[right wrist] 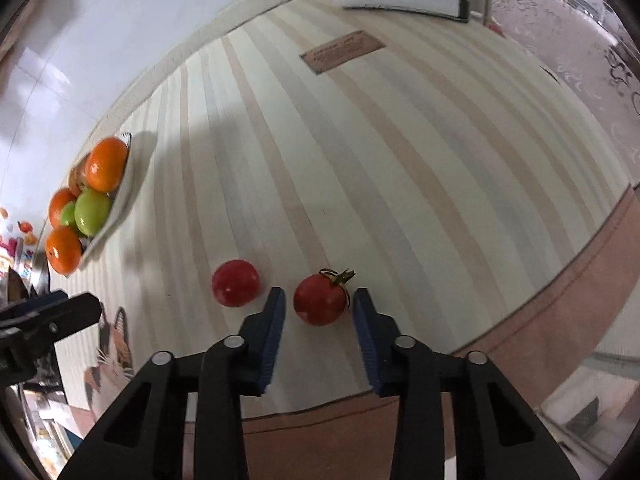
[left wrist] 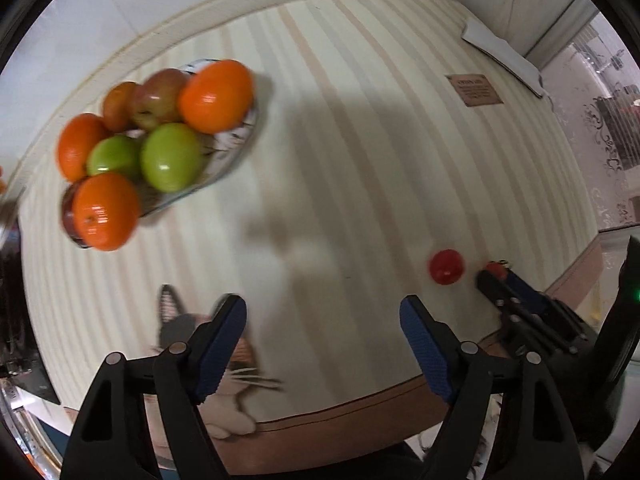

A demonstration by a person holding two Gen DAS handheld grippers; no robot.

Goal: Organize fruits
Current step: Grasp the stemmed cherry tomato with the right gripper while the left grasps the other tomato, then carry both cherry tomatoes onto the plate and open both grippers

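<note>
A patterned plate (left wrist: 236, 148) at the table's far left holds oranges (left wrist: 216, 96), green apples (left wrist: 171, 157) and reddish apples (left wrist: 158, 98); it also shows in the right wrist view (right wrist: 120, 204). Two red tomatoes lie on the striped cloth. My right gripper (right wrist: 319, 308) is open, its fingers on either side of the stemmed tomato (right wrist: 322, 299), with small gaps. The other tomato (right wrist: 235, 283) lies just left of it, and shows in the left wrist view (left wrist: 446, 266). My left gripper (left wrist: 322, 340) is open and empty above the cloth's near edge.
The striped cloth (right wrist: 360, 160) has a cat picture (right wrist: 112, 344) at its near left. A brown label (right wrist: 342, 51) and a folded white paper (right wrist: 400, 0) lie at the far side. The table's near edge (right wrist: 560, 312) runs just behind the right gripper.
</note>
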